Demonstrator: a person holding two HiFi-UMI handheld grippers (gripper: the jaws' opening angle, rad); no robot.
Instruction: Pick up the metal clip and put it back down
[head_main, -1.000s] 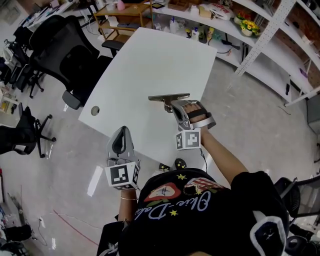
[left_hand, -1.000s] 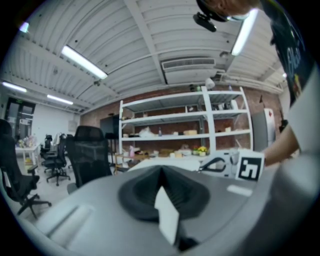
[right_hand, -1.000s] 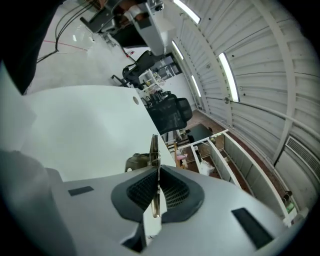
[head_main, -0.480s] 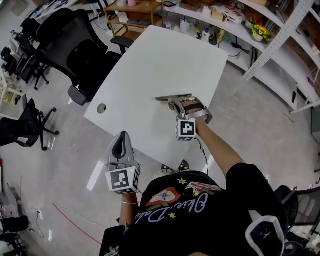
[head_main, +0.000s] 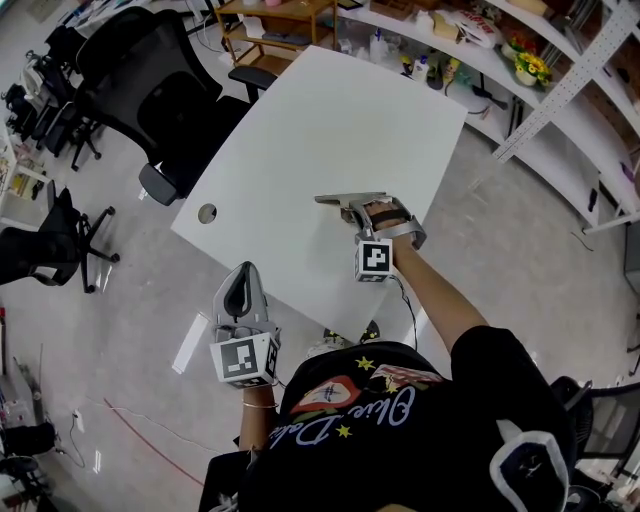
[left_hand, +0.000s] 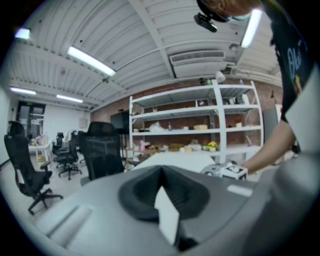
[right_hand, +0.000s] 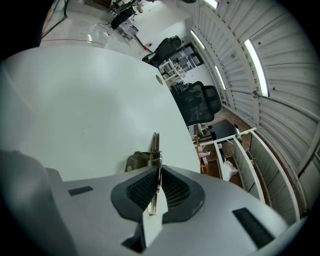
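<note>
Right gripper (head_main: 352, 210) downtilted on metal clip (head_main: 335, 199)

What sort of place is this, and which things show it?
Probably an office-style lab or workshop: black office chairs stand beside a large white table, and white shelving loaded with supplies lines the room.

Shows a white worktop (head_main: 320, 130) on grey floor (head_main: 130, 330). Has a round cable hole (head_main: 207, 213) near the 8 o'clock corner. Bears the metal clip (head_main: 345, 199) just off centre toward 4 o'clock; cannot tell whether resting on the surface or just above.
</note>
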